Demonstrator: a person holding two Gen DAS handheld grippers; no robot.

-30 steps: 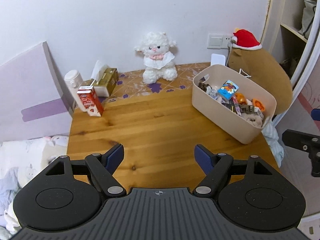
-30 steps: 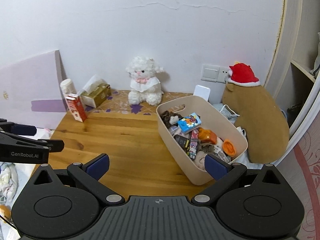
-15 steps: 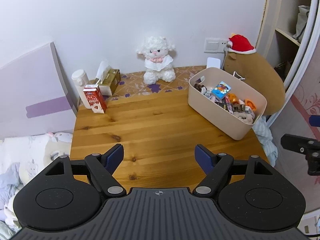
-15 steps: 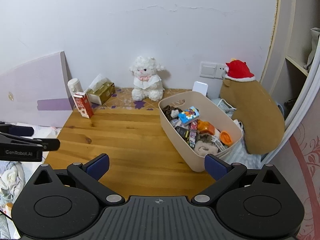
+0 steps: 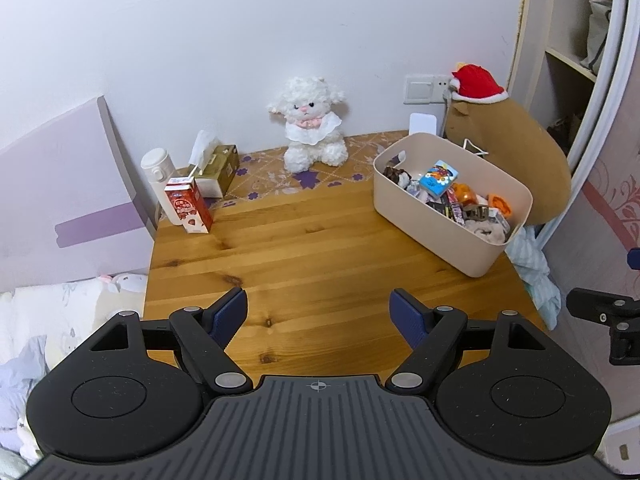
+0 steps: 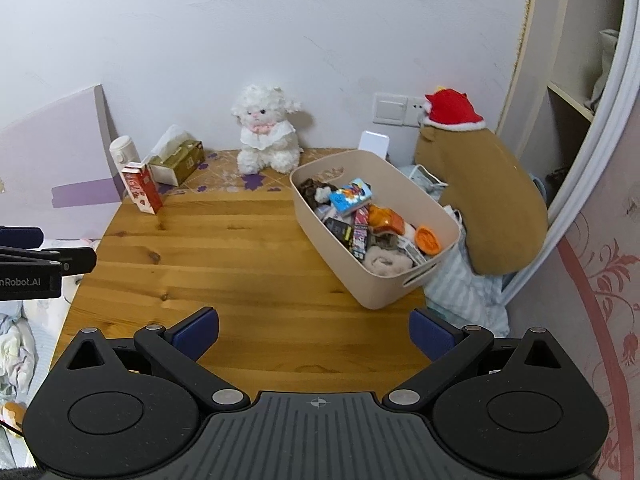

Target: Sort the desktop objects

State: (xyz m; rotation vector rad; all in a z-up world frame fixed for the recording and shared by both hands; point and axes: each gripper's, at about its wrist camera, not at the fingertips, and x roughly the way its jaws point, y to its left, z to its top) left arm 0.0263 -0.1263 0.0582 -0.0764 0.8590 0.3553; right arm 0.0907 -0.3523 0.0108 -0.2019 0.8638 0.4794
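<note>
Both grippers have pulled back from the counter (image 5: 320,248), view wider than a second ago; left gripper (image 5: 319,312) and right gripper (image 6: 314,330) jaws apart, empty. Small items sit in the beige bin (image 6: 400,280) at counter's right edge; sorting looks finished. Milk carton (image 5: 188,206) unmoved.

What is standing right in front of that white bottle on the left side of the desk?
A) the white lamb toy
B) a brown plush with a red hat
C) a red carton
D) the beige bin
C: the red carton stands upright directly before the white bottle, beside the tissue box, far from the beige bin.
</note>
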